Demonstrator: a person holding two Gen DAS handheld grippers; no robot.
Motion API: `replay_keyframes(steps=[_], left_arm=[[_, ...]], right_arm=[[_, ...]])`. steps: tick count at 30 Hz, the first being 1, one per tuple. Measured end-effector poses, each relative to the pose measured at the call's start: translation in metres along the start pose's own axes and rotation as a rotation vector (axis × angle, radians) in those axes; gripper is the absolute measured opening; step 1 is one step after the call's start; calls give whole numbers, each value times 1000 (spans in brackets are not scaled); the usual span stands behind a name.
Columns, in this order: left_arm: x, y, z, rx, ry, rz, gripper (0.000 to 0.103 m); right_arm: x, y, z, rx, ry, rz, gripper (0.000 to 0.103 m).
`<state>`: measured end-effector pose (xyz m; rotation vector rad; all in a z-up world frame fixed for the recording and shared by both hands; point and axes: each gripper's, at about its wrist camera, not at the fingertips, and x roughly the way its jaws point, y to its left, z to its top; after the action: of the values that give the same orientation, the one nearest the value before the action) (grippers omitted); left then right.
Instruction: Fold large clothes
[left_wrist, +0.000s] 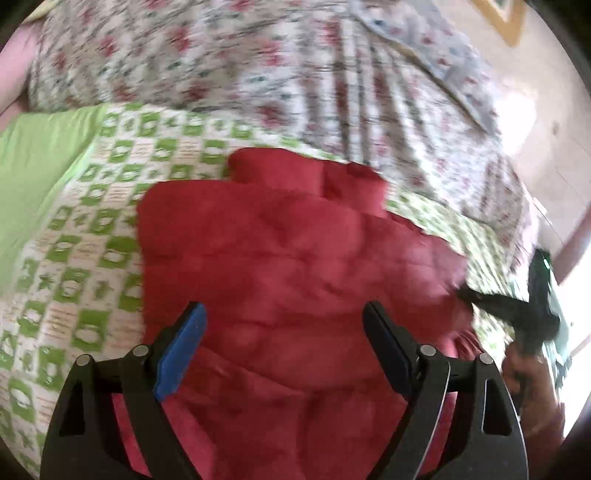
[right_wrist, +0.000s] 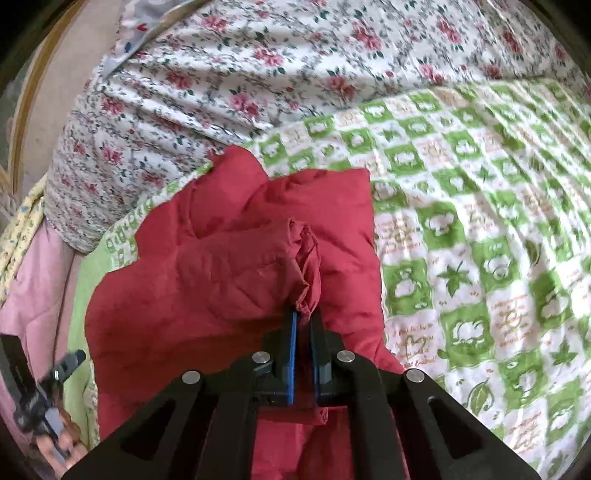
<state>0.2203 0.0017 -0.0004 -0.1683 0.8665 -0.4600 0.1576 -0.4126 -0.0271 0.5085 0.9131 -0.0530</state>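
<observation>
A red quilted jacket (left_wrist: 288, 258) lies bunched on a green-and-white checked bedspread (left_wrist: 74, 258). My left gripper (left_wrist: 284, 314) is open just above the jacket, its jaws wide apart and holding nothing. In the right wrist view the same jacket (right_wrist: 207, 280) fills the middle. My right gripper (right_wrist: 303, 314) is shut on a gathered edge of the jacket, which looks like a sleeve or cuff, and lifts it slightly. The right gripper (left_wrist: 532, 314) also shows blurred at the right of the left wrist view.
A floral-print duvet (right_wrist: 258, 74) is heaped along the far side of the bed. A plain green sheet (left_wrist: 37, 177) lies at the left. Pink fabric (right_wrist: 33, 295) shows at the bed's edge. The left gripper's body (right_wrist: 44, 391) shows at lower left.
</observation>
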Motion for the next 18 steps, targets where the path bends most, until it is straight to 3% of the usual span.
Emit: replay_keyframes(steps=[3, 6, 10, 12, 15, 18], left_arm=[[26, 18, -1, -1, 65, 65, 87], [45, 27, -10, 21, 102, 111, 87], [47, 31, -13, 20, 98, 119, 88], [48, 30, -12, 25, 98, 130, 88], [49, 26, -12, 38, 103, 145, 88], [50, 25, -11, 45, 113, 155, 89]], right_arm=[[9, 2, -1, -10, -3, -7, 7], [6, 7, -2, -25, -7, -12, 21], [-28, 25, -5, -84, -134, -80, 24], [-38, 42, -8, -142, -185, -64, 25], [-25, 74, -14, -264, -139, -14, 33], [10, 82, -21, -329, -63, -135, 34]])
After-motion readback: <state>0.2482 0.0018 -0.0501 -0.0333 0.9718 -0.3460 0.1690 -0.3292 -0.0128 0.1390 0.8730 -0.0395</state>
